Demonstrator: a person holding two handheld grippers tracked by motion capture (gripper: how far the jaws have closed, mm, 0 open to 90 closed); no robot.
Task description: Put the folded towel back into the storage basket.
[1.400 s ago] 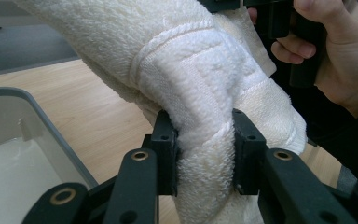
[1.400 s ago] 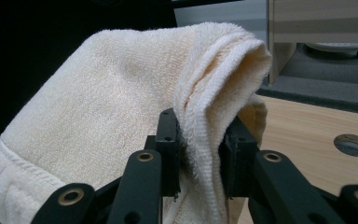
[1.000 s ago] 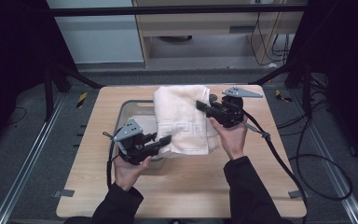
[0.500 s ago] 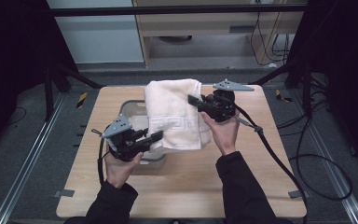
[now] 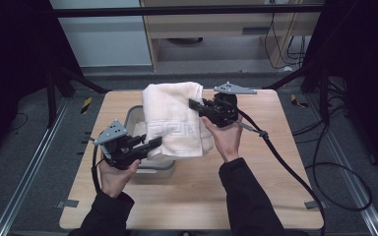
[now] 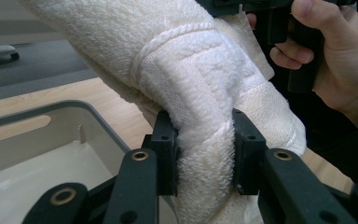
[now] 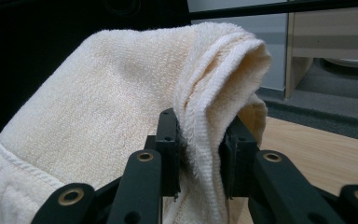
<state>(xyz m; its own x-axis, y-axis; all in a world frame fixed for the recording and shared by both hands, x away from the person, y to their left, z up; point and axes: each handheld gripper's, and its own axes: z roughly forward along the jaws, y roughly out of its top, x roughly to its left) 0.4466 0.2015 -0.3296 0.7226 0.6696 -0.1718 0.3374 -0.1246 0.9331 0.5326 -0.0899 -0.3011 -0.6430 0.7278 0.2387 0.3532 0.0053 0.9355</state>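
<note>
In the high view, a folded cream terry-cloth towel hangs between the two hands above the pale wooden desk, over a grey rectangular plastic tub that stands left of the desk's centre. The towel's long axis runs roughly from twelve o'clock to six o'clock, its rounded fold toward twelve and a woven key-pattern band across its lower part; no brand, label or readable writing shows on it or on the tub. The left gripper, at about eight o'clock from the towel's middle, points toward three o'clock and pinches the towel's lower left corner. The right gripper, at about two o'clock, points toward nine o'clock and pinches the towel's right edge. In the left gripper view, the left gripper has its two black jaws pressed into a thick roll of the towel, with the tub open below at eight o'clock and the other hand at two o'clock. In the right gripper view, the right gripper clamps the towel's layered hem, which stands upright between the jaws, the cloth sloping away toward eight o'clock.
</note>
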